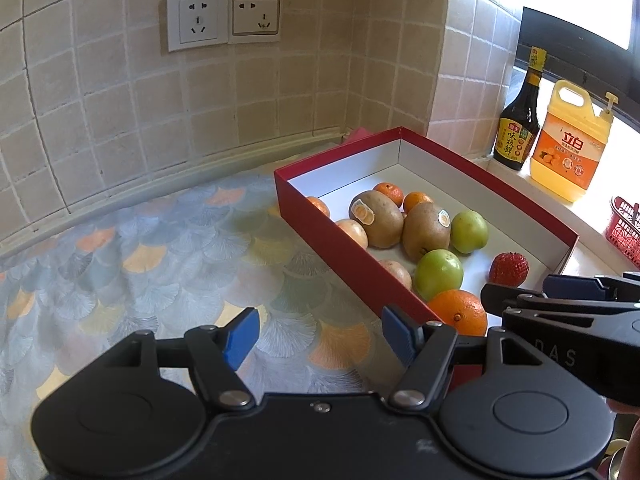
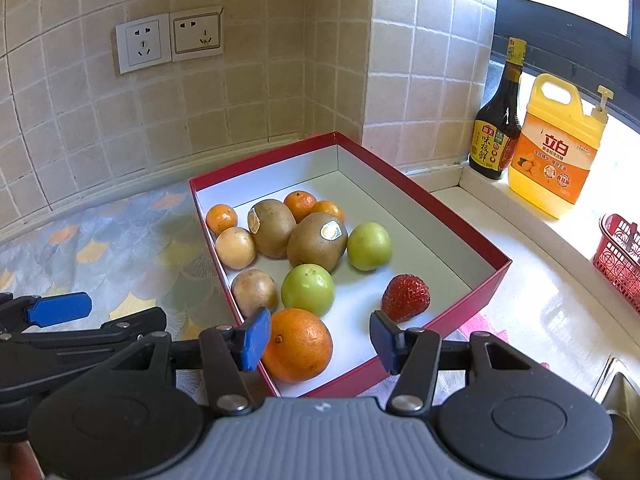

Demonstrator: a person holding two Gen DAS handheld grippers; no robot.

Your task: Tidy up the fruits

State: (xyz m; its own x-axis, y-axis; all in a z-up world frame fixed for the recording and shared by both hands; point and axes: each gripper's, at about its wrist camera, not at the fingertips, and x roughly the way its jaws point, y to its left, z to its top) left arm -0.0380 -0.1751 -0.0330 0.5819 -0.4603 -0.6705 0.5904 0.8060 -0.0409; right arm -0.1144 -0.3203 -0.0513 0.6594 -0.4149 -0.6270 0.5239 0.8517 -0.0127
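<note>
Right jaws: the right gripper (image 2: 318,338) stands wide apart and holds nothing; its blue pads frame the near end of the box, with the large orange just ahead of the left pad.
Left jaws: the left gripper (image 1: 320,336) is also apart and empty, poised over the patterned tablecloth (image 1: 140,264) just outside the box's long red wall.
Large orange (image 2: 297,345): nearest fruit, lying in the near corner of the red box (image 2: 452,216). Probably the heaviest piece, firm, with a pebbled peel that should grip well; take it across its widest part.
Strawberry (image 2: 406,298): alone toward the near right side, apart from the rest. Likely soft and easily bruised if real; close gently on its broad shoulders, not the tip.
Green fruits (image 2: 308,289): two, round and glossy, one behind the orange, one further back beside a kiwi. Smooth skin may slip, so a centred hold is needed.
Kiwis (image 2: 318,242): two, stickered, touching each other mid-box. Oval and slightly yielding; grasp across the short axis.
Pale round fruits (image 2: 255,292): two along the left wall, with little room for a finger on that side.
Small tangerines (image 2: 221,219): clustered at the far end; light, loose-skinned, easy to dent.
Surroundings: a soy sauce bottle (image 2: 496,136) and a yellow detergent jug (image 2: 556,148) on the sill, and a red basket (image 2: 620,256) at the right edge.
</note>
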